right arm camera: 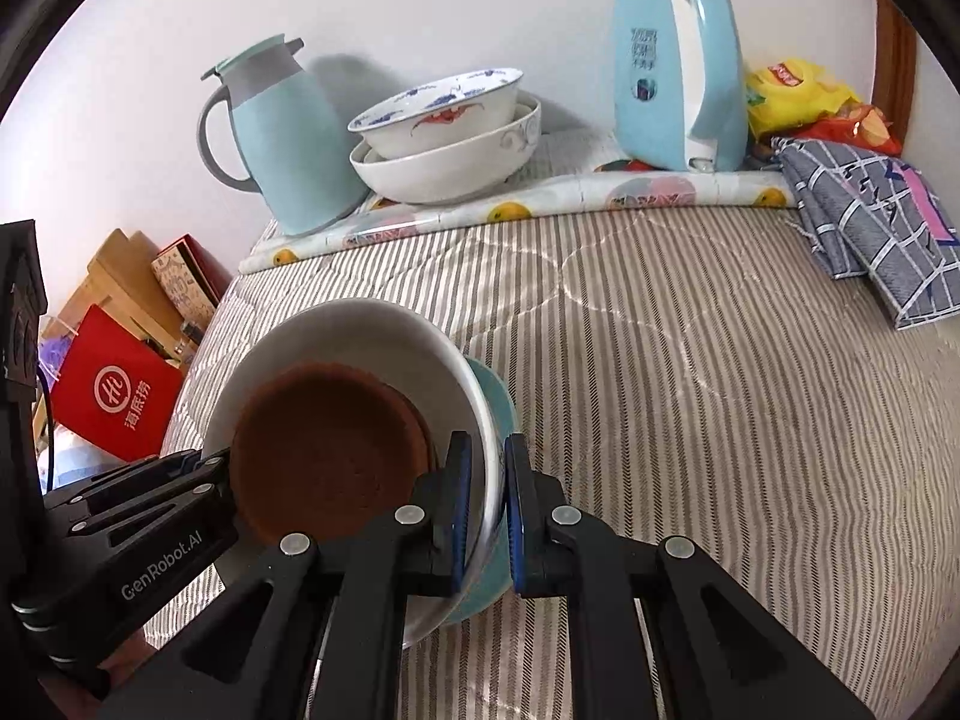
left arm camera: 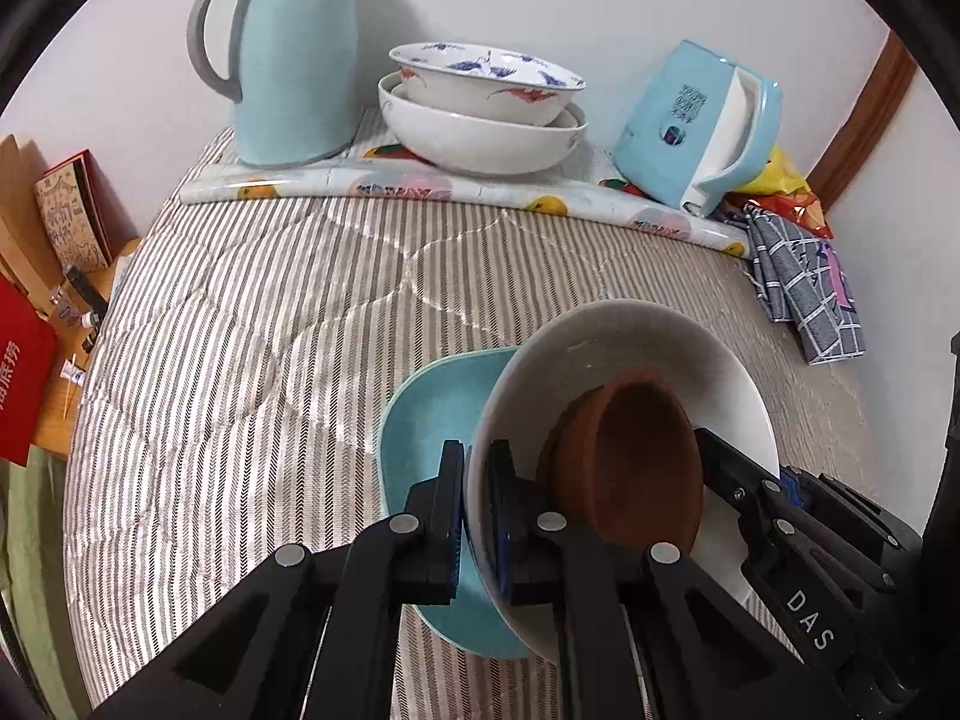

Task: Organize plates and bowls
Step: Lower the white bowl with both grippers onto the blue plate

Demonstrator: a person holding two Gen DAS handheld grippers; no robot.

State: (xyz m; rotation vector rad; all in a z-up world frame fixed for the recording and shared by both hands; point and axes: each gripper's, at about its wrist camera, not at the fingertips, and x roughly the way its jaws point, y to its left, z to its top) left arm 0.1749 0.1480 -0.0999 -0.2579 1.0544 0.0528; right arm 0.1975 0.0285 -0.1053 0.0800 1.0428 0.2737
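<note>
Striped quilt (left arm camera: 252,324), wall behind. Left gripper (left arm camera: 477,516) and right gripper (right arm camera: 485,510) each pinch opposite rims of the white bowl (left arm camera: 630,336), brown bowl (left arm camera: 636,462) inside, teal plate (left arm camera: 432,408) beneath. Only the right view shows the red bag's (right arm camera: 114,396) logo.

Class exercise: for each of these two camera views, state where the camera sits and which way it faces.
Left wrist: sits behind the left gripper, facing the far wall; its fingers clamp the white ceramic bowl rim; the right gripper shows opposite.
Right wrist: behind the right gripper, clamping the opposite rim.
Shared: brown clay bowl, light-blue plate, blue thermos jug, striped quilt.
</note>
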